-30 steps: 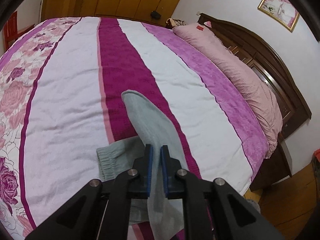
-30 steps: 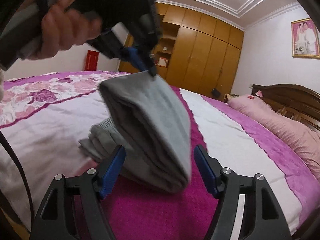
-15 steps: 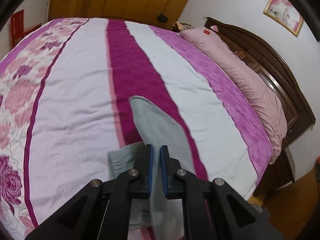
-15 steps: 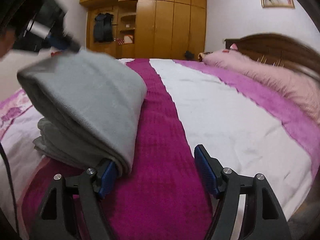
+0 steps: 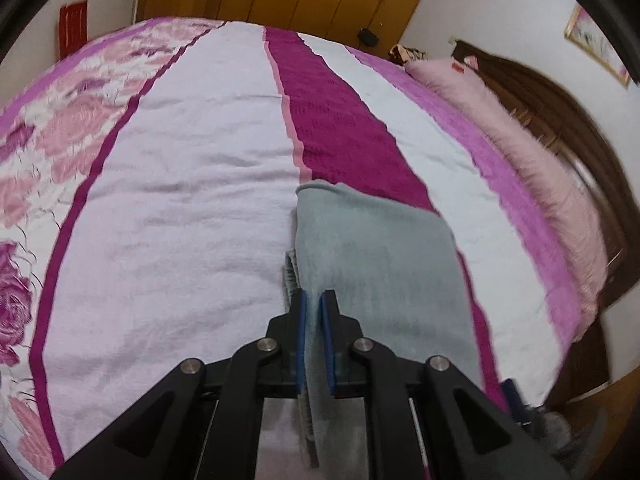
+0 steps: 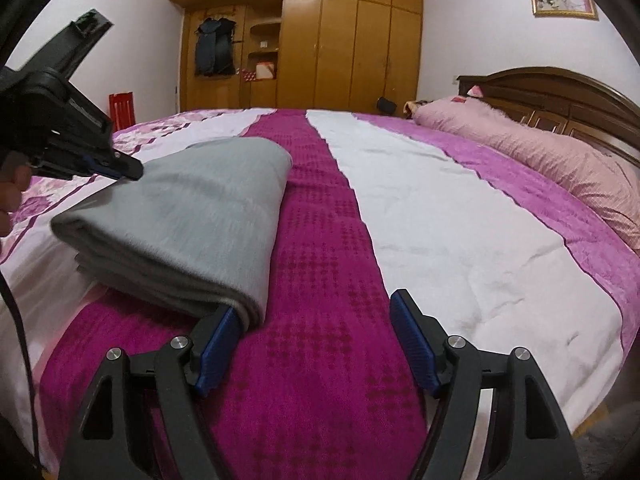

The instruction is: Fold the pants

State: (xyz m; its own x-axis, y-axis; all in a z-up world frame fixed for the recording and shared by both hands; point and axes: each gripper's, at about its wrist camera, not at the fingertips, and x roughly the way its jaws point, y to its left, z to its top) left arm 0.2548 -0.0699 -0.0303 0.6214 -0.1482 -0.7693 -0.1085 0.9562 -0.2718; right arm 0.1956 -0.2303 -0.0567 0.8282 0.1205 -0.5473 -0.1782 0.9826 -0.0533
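Pants (image 6: 192, 216) lie as a layered grey bundle on the bed (image 6: 460, 220), about 10 o'clock in the right view. Left gripper (image 5: 313, 300) pinches the top fold; right gripper (image 6: 312, 344) gapes, empty. Folding looks nearly done: release, flatten. Open bedspread from 12 to 3 o'clock; bed edge close at 5.

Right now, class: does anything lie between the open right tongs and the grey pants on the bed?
Nothing visible does. The right tongs stand open beside the folded pants, one pad already at their near edge. The left tongs grip the far edge.
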